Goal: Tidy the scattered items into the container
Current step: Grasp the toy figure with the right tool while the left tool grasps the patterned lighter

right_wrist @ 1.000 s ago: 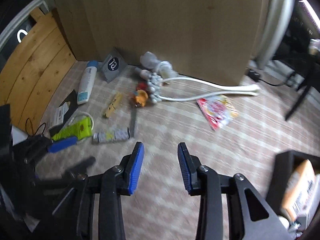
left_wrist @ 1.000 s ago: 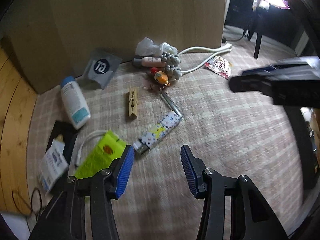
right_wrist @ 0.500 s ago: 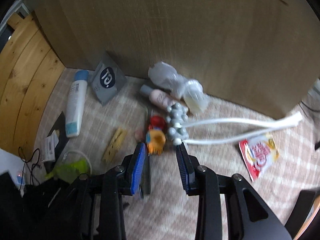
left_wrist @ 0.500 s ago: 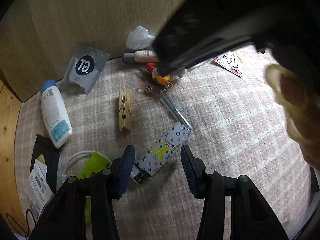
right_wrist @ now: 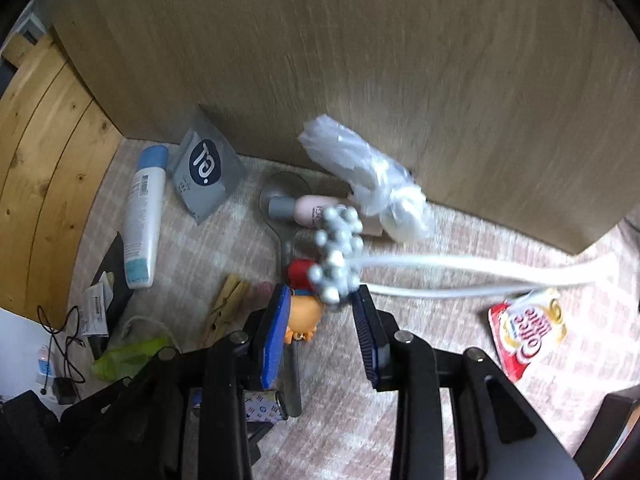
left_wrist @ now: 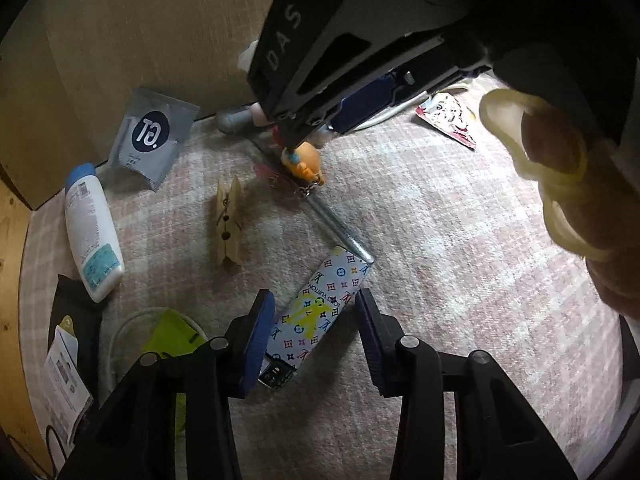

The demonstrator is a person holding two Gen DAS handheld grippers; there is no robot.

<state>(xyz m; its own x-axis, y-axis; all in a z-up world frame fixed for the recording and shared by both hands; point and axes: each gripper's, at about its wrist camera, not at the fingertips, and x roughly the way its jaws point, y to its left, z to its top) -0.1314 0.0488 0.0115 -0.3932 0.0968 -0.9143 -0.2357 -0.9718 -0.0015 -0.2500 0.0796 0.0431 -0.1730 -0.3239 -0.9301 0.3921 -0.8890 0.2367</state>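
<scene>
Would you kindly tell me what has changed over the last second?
The left hand-held gripper dropped over the patterned lighter; its jaws are closing around it, not yet gripping. The right hand-held gripper swung in over the orange figure keychain beside the grey ball massager, open. The clothespin, lotion bottle and grey sachet stayed put.

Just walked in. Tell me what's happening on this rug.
A person is tidying clutter off the rug with a gripper in each hand. The left gripper is closing around the patterned lighter, pads not yet pressing. The right gripper is open and straddles the orange toy and the beaded massager. Nothing is lifted yet.
</scene>
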